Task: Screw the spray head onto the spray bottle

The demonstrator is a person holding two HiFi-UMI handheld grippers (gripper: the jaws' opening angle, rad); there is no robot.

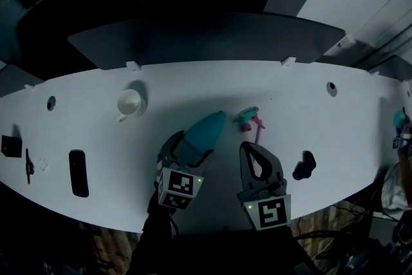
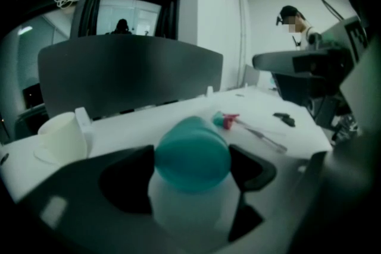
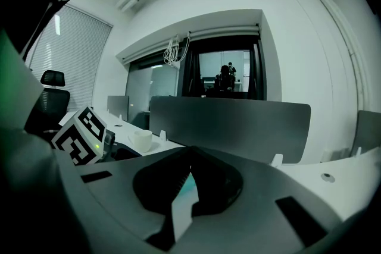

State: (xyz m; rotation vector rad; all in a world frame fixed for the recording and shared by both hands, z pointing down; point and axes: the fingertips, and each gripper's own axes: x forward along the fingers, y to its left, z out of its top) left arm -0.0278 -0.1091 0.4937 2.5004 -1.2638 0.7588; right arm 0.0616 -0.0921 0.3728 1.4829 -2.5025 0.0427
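Left gripper (image 1: pixel 190 150) clamps bottle (image 1: pixel 206 131) at frame centre, apparently to steady it; right gripper (image 1: pixel 251 151) closed, empty; spray head (image 1: pixel 250 119) unfitted.

The spray bottle (image 1: pixel 205 132), teal at its far end and whitish nearer, is held lying between the left tool's (image 1: pixel 188 150) jaws. The teal-and-pink spray head (image 1: pixel 250 119), unattached, is laid on the counter (image 1: pixel 96 113) just right of it.

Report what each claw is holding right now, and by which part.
The left claw grips the spray bottle across the sides of its body, at the end nearest the claw. The right claw is shut and holds nothing.
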